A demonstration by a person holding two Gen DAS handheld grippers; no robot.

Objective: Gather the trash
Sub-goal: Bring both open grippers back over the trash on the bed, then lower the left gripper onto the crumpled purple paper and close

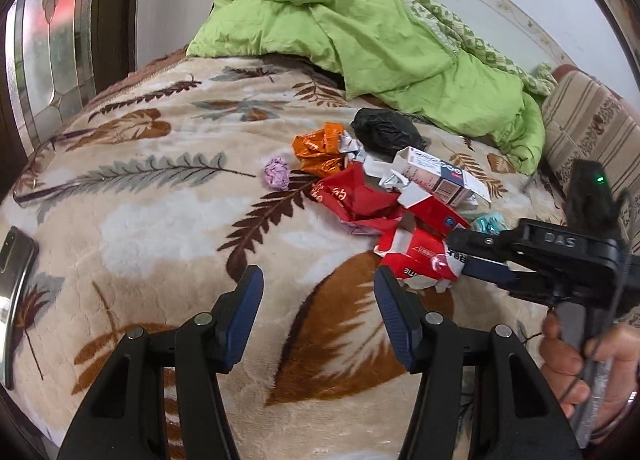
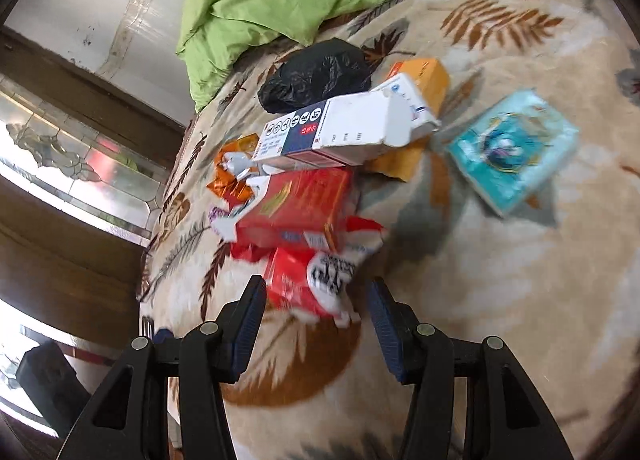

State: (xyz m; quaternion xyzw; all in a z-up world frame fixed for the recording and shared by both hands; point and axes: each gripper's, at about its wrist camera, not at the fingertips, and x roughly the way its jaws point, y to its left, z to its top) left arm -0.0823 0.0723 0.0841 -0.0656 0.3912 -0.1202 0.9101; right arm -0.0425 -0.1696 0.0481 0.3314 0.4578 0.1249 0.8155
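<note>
While the left gripper (image 1: 319, 314) was held open over the leaf-patterned blanket (image 1: 152, 220), a crumpled red carton (image 1: 416, 258) was seen ahead, light and crushable. From the right wrist, the right gripper (image 2: 316, 316) was parted, empty, at the carton's (image 2: 304, 280) edge, judged best pinched there.

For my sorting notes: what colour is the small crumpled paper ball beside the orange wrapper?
Pale purple-pink paper ball; clearest in the left wrist view.
</note>
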